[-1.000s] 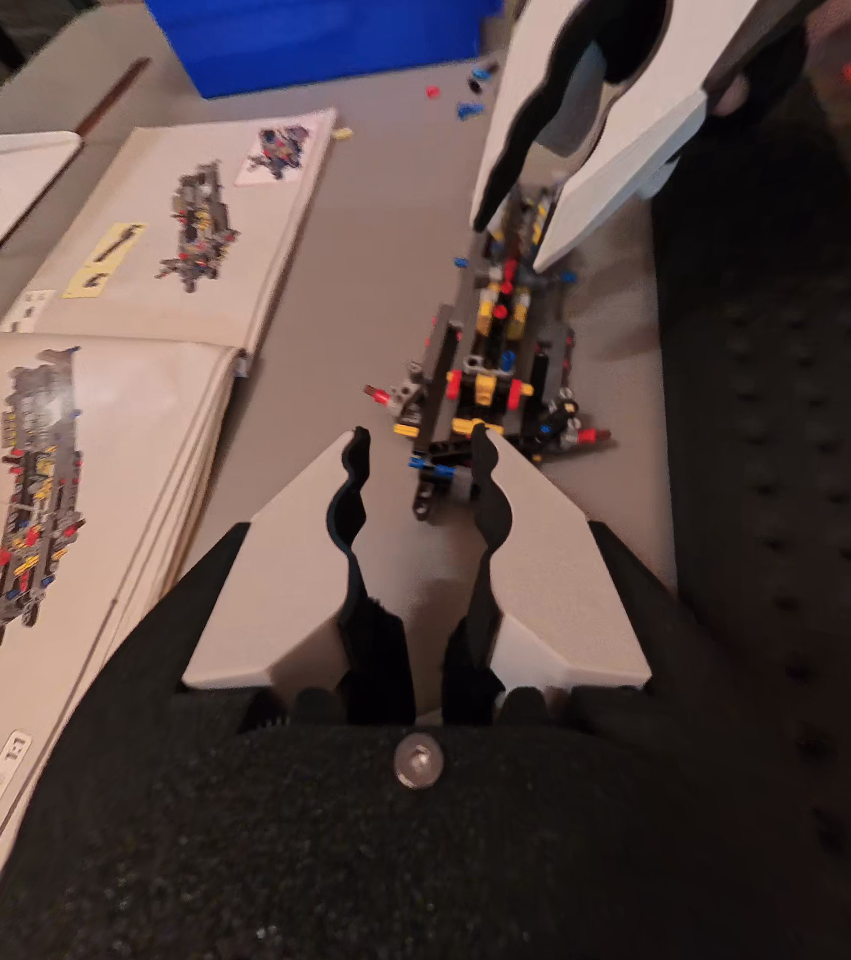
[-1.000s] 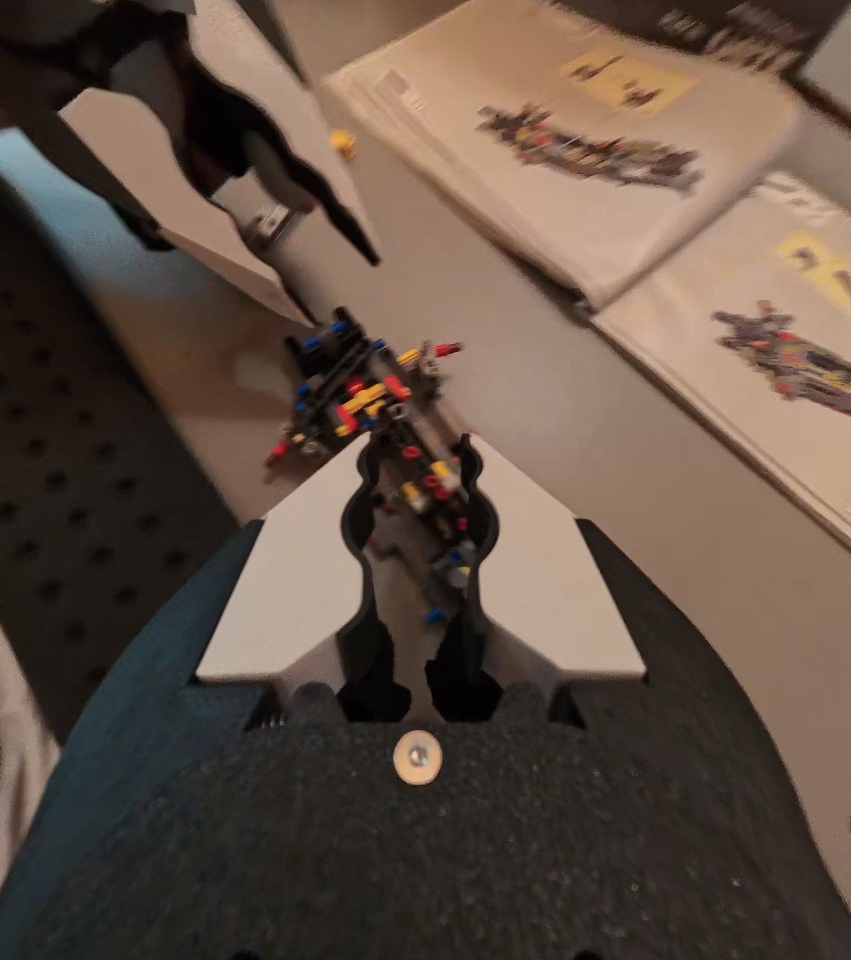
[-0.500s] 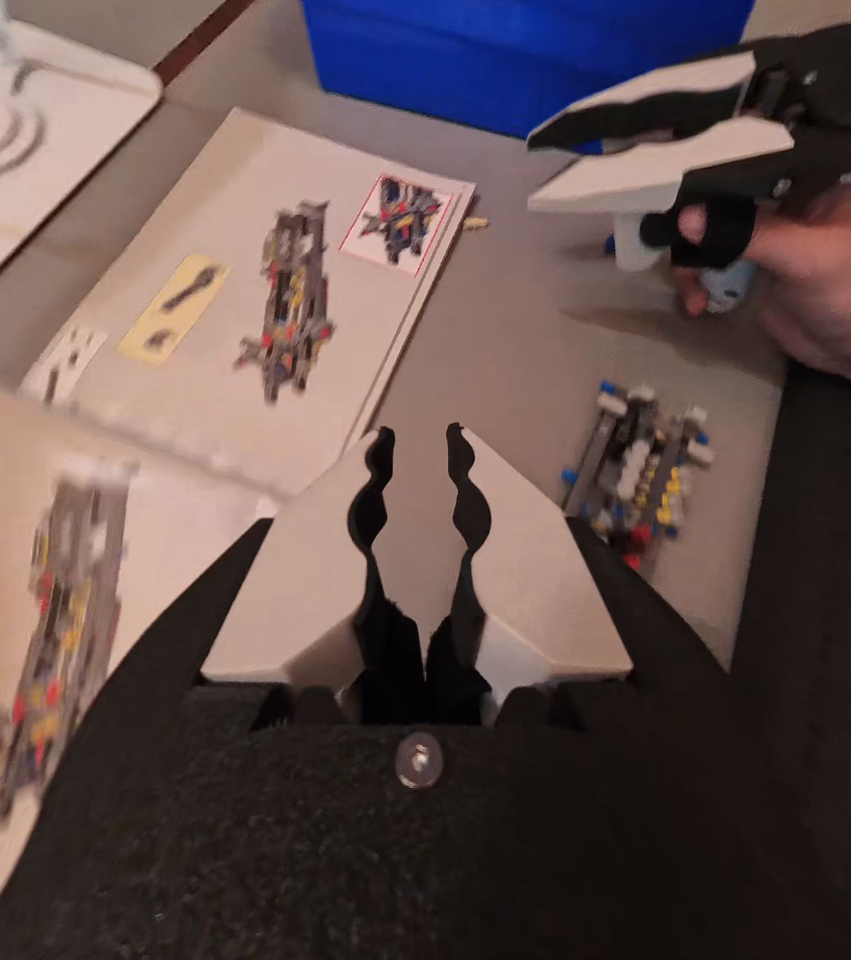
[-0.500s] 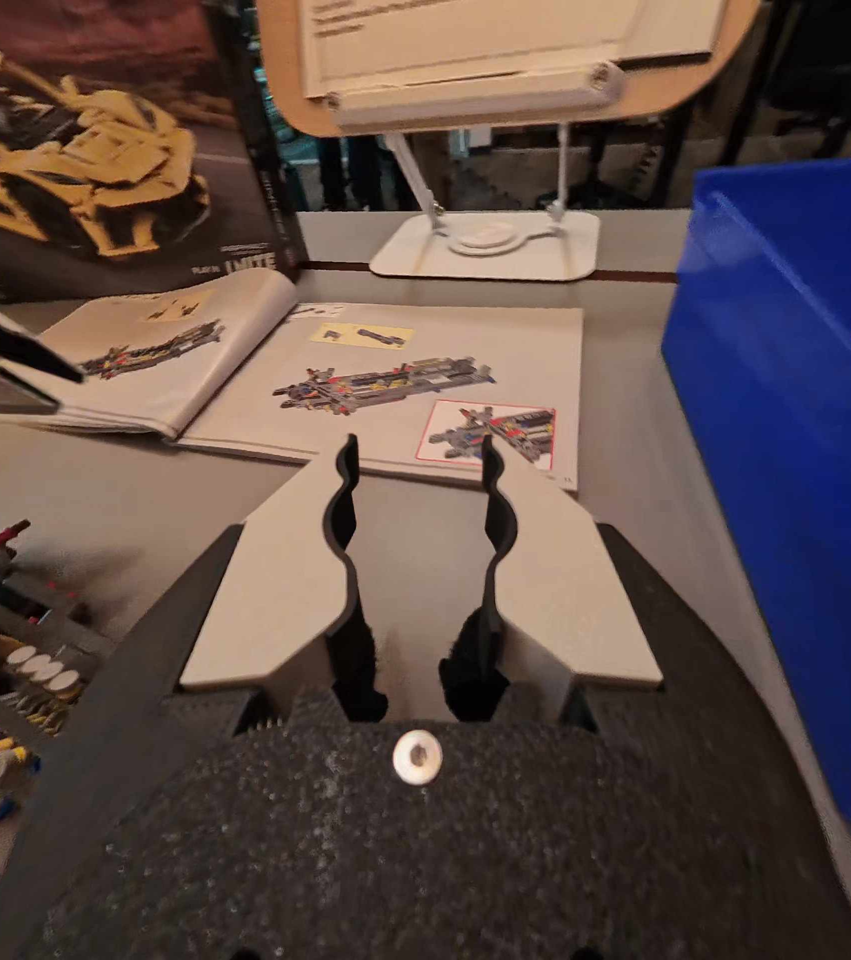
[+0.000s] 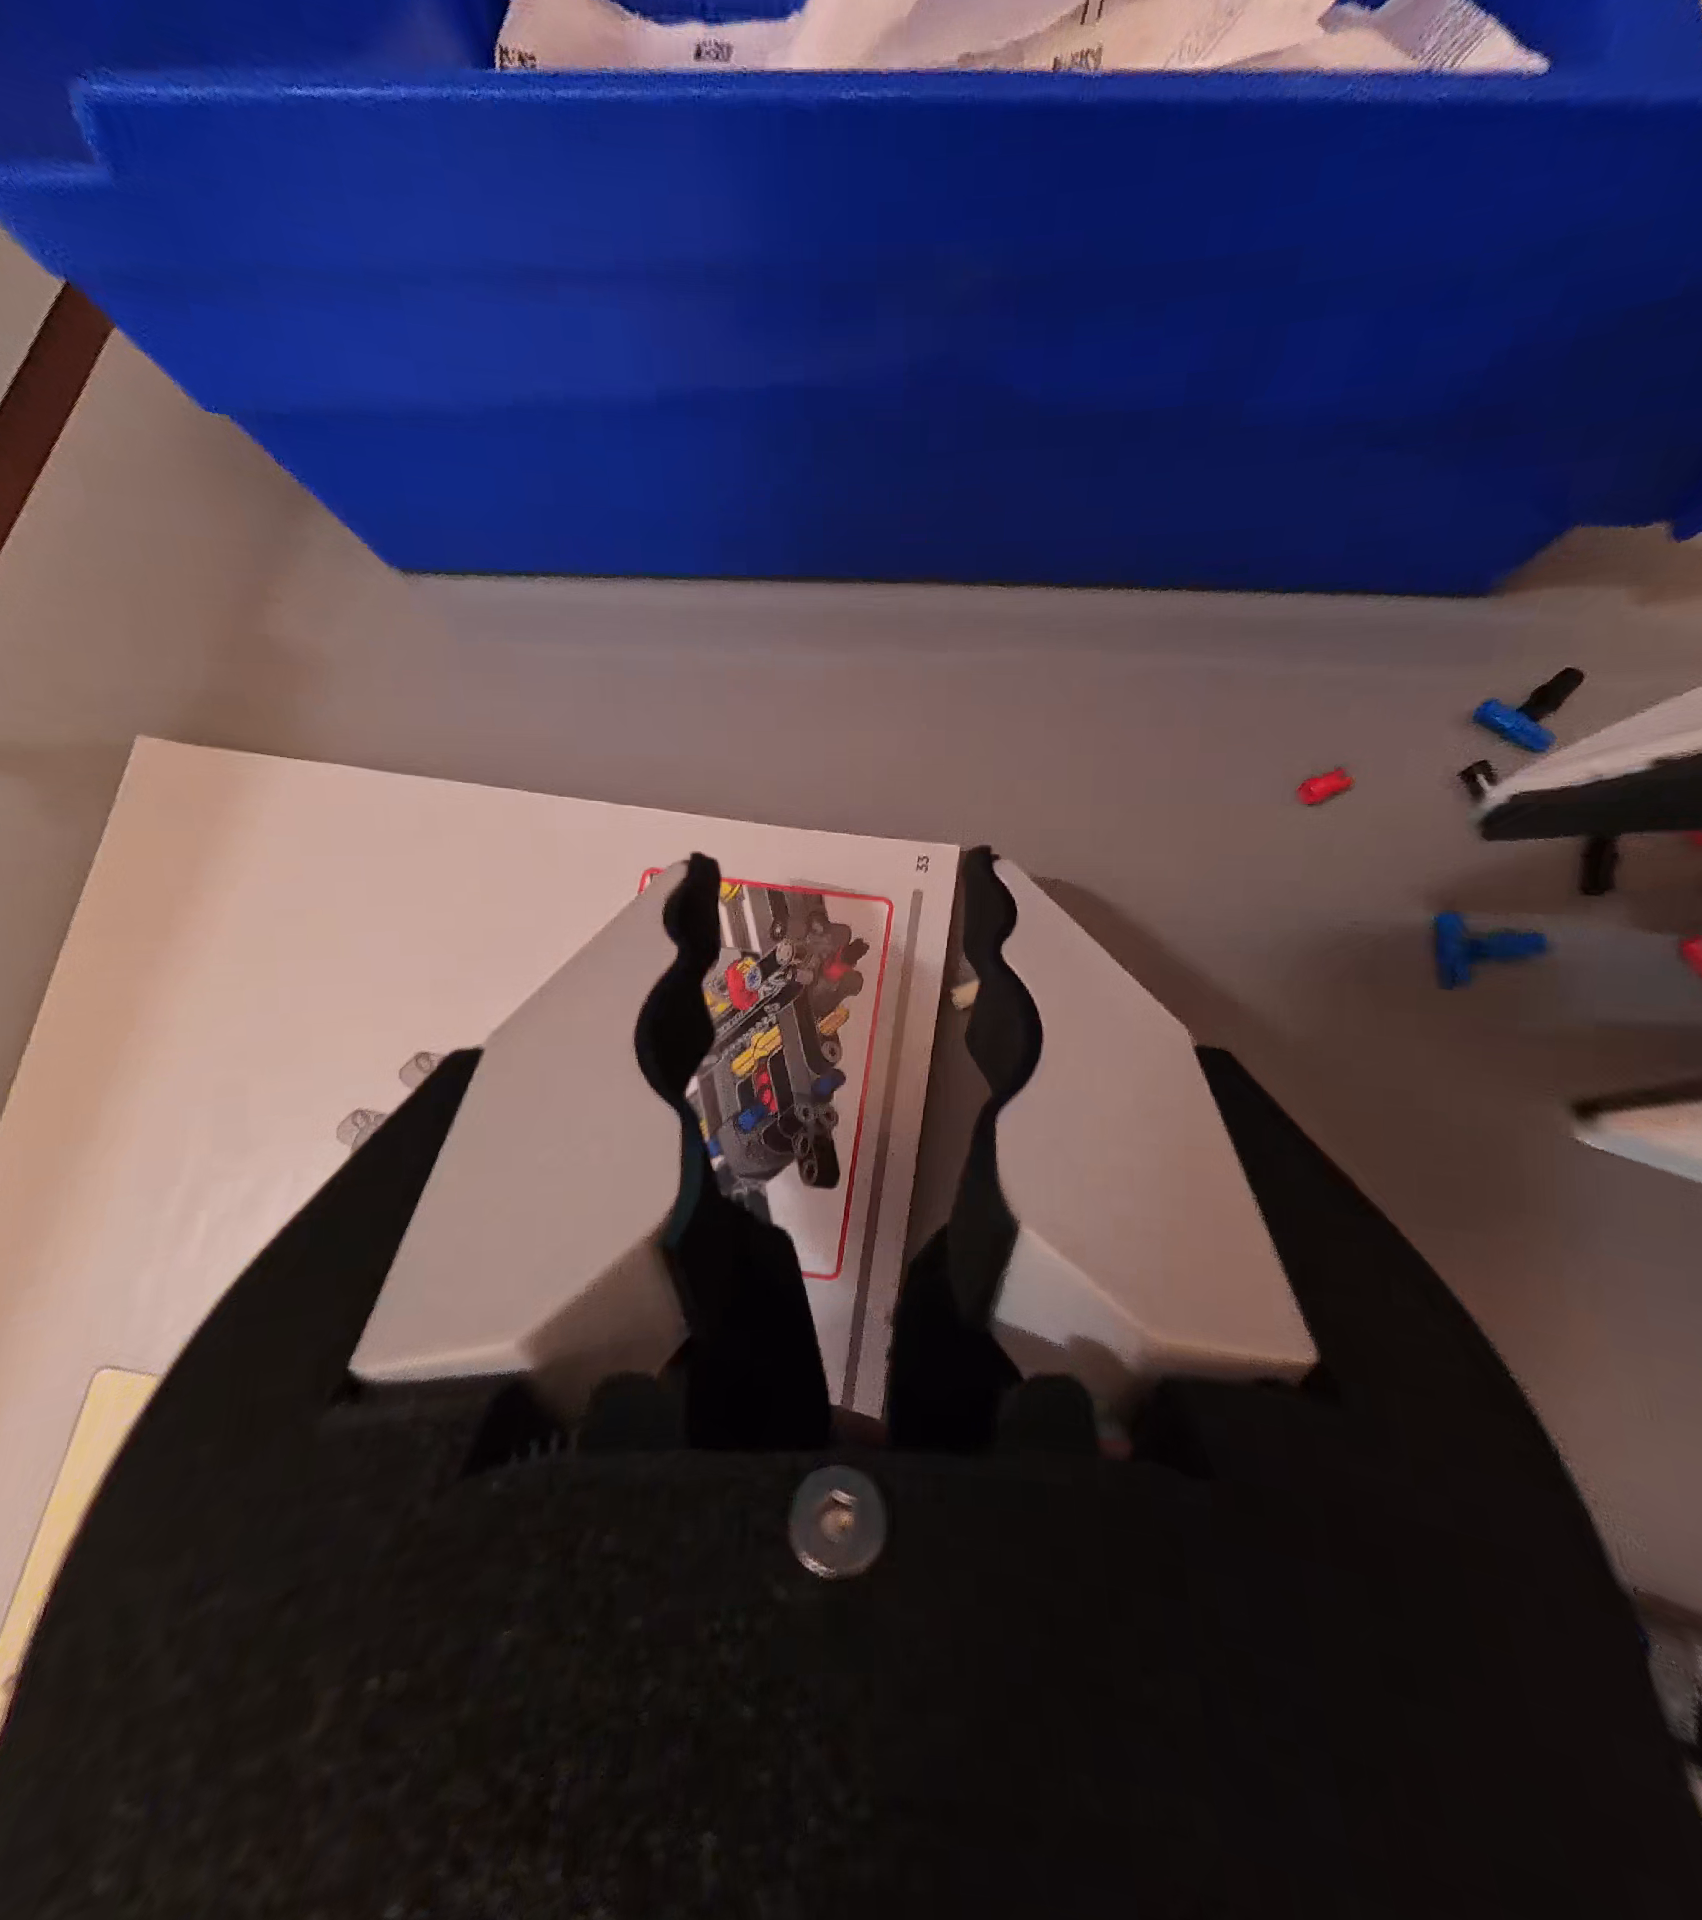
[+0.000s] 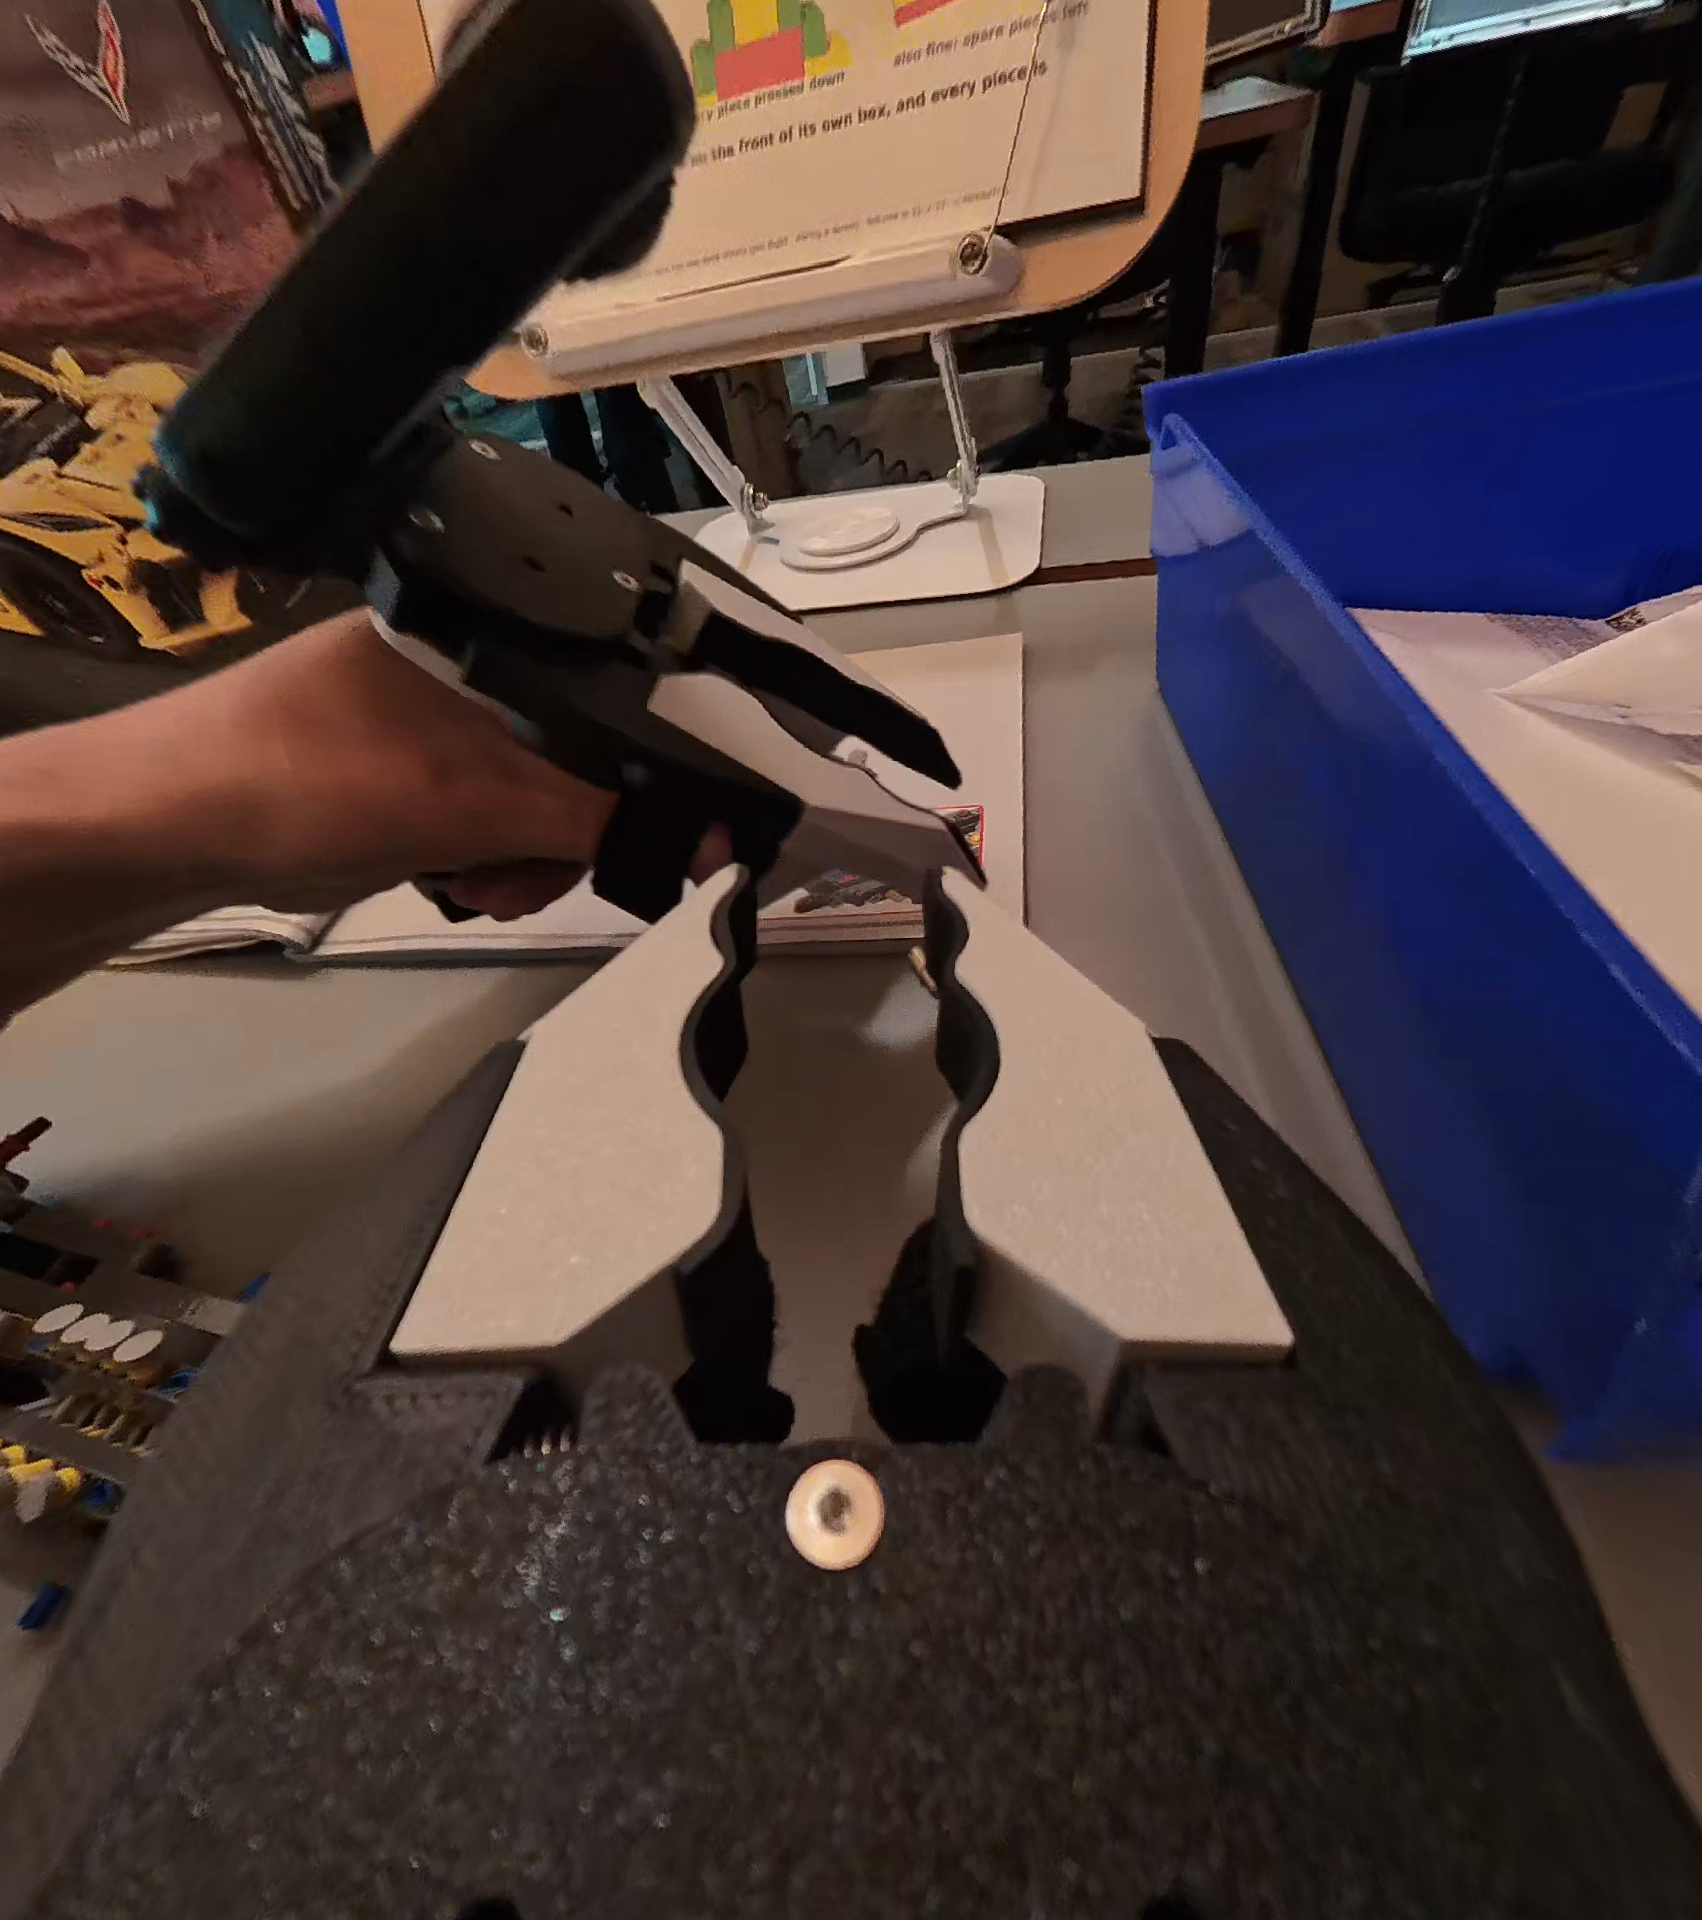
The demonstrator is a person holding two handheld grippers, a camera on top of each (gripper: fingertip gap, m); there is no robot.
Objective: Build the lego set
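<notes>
Left wrist view looks down over the left gripper (image 5: 831, 868), its jaws spread apart with nothing between them, hanging above the right-hand page of the open instruction booklet (image 5: 327, 935) on the grey table (image 5: 1190, 727); between the fingers shows a red-framed picture of the model on that page. Beyond the booklet stands a blue bin (image 5: 826, 364) with white paper bags inside; to the right, small loose pins lie scattered on the table, among them a red pin (image 5: 1325, 787) and a blue pin (image 5: 1481, 945); the right gripper's tips (image 5: 1647, 800) enter from the right edge just over them.

Right wrist view shows the right gripper (image 6: 836, 888) also parted and empty, low over the table; the partly built lego chassis (image 6: 16, 1340) lies at the lower left, well apart from both tools; a person's hand (image 6: 390, 769) holds the left gripper above the booklet's corner; behind stand the set's box (image 6: 26, 343) with a yellow car and a sheet on a white stand (image 6: 878, 520).
</notes>
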